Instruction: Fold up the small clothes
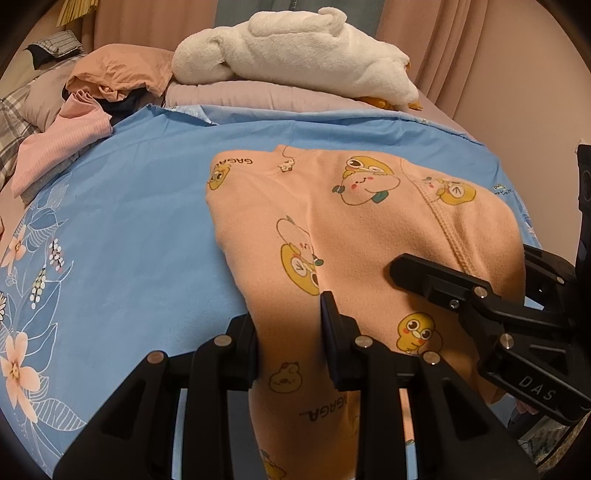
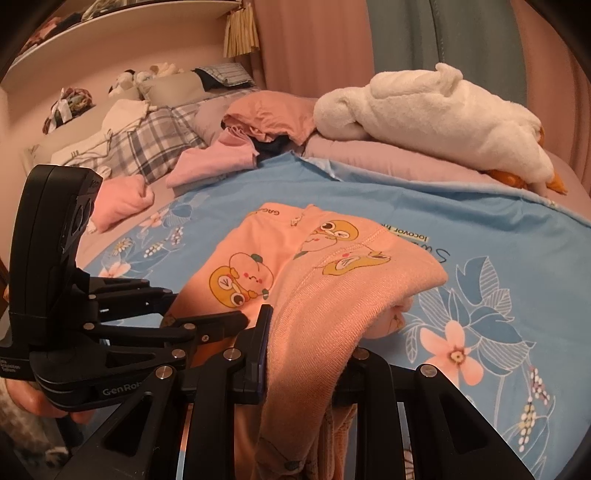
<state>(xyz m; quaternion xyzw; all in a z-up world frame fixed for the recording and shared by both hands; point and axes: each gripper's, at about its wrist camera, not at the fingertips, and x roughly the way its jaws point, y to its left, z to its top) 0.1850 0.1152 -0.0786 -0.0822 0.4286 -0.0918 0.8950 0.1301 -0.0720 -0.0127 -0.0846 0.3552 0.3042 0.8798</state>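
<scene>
garment point(image 1: 362, 229) on bedsheet point(image 1: 140, 229), plush toy point(image 1: 295, 51) behind

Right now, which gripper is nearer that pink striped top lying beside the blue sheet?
Left. The left gripper holds the peach garment on the pink striped top's side; the right gripper is farther away.

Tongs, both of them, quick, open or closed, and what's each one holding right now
Left tongs: closed on the peach cartoon-print baby garment.
Right tongs: closed on the same garment's near edge.

A bed point(image 2: 535, 229) is covered by a blue floral sheet point(image 1: 122, 236). Pink curtains point(image 2: 314, 40) are hung behind it, and a shelf point(image 2: 110, 33) is fixed above.
</scene>
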